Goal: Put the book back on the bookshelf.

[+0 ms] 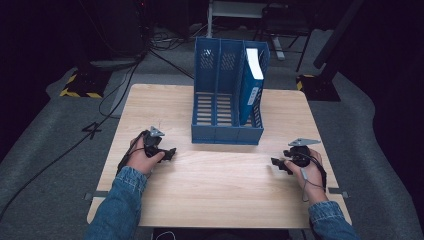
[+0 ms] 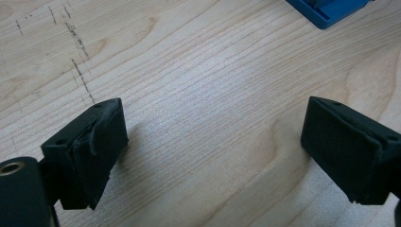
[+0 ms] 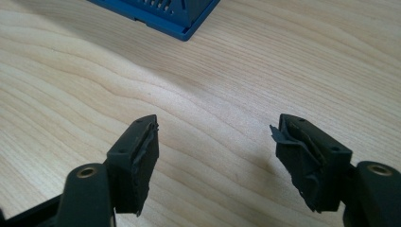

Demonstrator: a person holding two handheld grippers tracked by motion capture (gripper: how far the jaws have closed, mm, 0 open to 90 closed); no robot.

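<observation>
Left gripper [image 1: 167,153] and right gripper [image 1: 278,164] low over the wooden desk [image 1: 220,185], fingers of both spread open and empty, blue file rack [image 1: 220,127] between them, holding one blue folder [image 1: 250,92]

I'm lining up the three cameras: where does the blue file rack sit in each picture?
High view: the blue file rack stands at the table's far middle, a blue binder in its right slot.
Left gripper view: one front corner at the top right edge.
Right gripper view: a front corner at the top, left of centre.
Shared landmark: the wooden table.
</observation>
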